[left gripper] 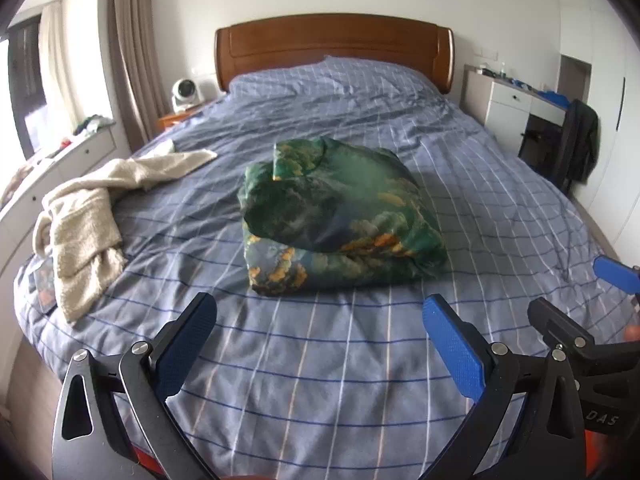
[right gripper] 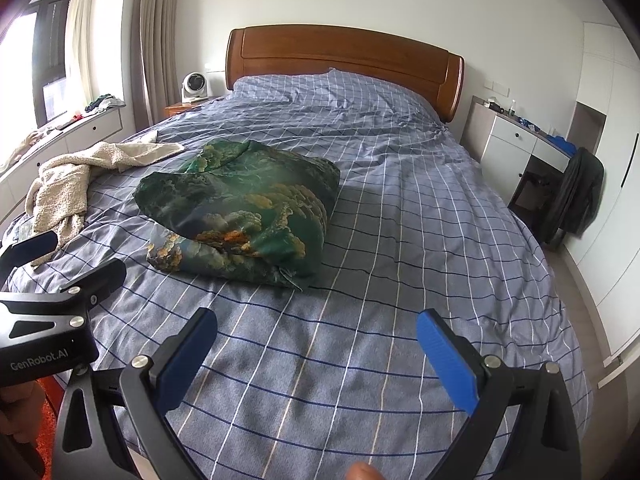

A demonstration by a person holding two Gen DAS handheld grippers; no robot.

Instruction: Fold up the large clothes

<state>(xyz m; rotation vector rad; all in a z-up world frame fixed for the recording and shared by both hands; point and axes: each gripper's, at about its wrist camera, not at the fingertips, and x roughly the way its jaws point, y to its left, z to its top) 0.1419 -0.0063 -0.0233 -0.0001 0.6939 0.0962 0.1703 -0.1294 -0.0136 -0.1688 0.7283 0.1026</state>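
A green garment with yellow-orange print [left gripper: 336, 216] lies folded in a thick bundle on the middle of the bed; it also shows in the right wrist view [right gripper: 240, 208]. My left gripper [left gripper: 320, 320] is open and empty, held above the bed's near end, short of the bundle. My right gripper [right gripper: 316, 332] is open and empty, also above the near end, to the right of the bundle. Each gripper shows at the edge of the other's view: the right gripper [left gripper: 576, 300] and the left gripper [right gripper: 68, 256].
The bed has a blue checked cover [left gripper: 360, 360] and a wooden headboard [left gripper: 332, 44]. A cream fleece garment [left gripper: 88, 216] lies crumpled at the bed's left edge. A white desk [right gripper: 516, 148] and a chair with a dark jacket [right gripper: 576, 196] stand to the right.
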